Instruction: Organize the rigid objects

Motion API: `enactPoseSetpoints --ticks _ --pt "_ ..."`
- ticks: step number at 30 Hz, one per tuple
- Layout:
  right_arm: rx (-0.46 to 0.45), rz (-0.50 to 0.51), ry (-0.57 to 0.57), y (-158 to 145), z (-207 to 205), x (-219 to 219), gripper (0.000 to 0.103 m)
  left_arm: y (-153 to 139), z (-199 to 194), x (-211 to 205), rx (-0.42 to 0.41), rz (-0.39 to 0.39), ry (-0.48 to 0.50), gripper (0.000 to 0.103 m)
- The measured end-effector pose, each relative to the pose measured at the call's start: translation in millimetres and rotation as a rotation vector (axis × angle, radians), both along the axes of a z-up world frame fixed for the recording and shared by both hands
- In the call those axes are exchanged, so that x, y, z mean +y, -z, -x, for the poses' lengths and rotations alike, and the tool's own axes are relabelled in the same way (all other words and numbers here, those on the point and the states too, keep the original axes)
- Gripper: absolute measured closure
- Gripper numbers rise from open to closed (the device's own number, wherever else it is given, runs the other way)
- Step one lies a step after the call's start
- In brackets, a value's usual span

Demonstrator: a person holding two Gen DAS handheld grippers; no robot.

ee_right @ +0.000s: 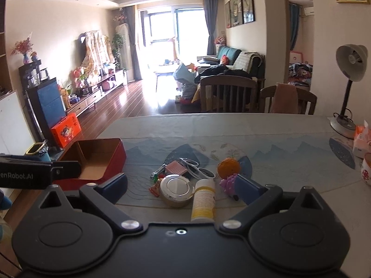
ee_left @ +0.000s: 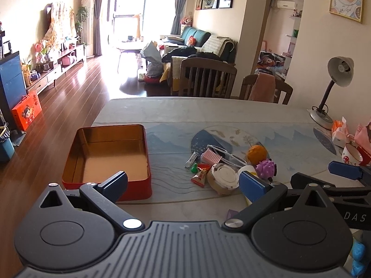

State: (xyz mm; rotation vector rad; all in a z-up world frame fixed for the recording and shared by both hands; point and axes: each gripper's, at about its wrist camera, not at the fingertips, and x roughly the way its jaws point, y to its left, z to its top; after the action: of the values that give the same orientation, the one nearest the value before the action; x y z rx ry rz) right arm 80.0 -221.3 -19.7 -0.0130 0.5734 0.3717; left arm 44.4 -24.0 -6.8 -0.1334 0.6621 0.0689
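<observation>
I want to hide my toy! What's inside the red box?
Nothing that shows: the red box is open, with a bare golden bottom. The left gripper hides its near corner; the nearest wall hides the floor's near edge.

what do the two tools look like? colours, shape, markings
Both match: matte black bodies, a ribbed plate between two round pivot housings, silver pivot screws, angled black arms ending in blue fingers. Left tool side reads "enRobot.AI" in the right wrist view; right tool shows "DAS" in the left wrist view. No cables or sleeves visible.
</observation>
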Motion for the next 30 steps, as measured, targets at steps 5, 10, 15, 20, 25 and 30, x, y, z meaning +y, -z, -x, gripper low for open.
enactPoseSetpoints --ticks 5,10,15,20,25,30 --pt "0.012 -0.003 -0.042 3.2 -17.5 -12.1 0.005 2.1 -14.8 -11.9 0.013 0.001 -0.024 0.000" --pt "0.025 0.005 -0.065 7.8 -36.9 -26.0 0.006 5.8 -30.5 -24.2 0.023 0.019 -0.044 0.000" --pt "0.035 0.014 -0.075 14.9 -54.0 -44.4 0.006 12.0 -47.2 -37.9 0.052 0.032 -0.059 0.000" --pt "0.081 0.034 -0.063 32.9 -77.5 -66.5 0.010 22.2 -66.4 -60.4 0.092 0.026 -0.002 0.000" --pt "0.122 0.055 -0.056 53.3 -103.0 -84.8 0.014 39.1 -88.6 -80.7 0.150 0.030 0.039 0.000" --pt "0.144 0.094 -0.112 69.4 -131.6 -91.6 0.015 57.5 -109.4 -104.0 0.197 0.029 0.091 0.000"
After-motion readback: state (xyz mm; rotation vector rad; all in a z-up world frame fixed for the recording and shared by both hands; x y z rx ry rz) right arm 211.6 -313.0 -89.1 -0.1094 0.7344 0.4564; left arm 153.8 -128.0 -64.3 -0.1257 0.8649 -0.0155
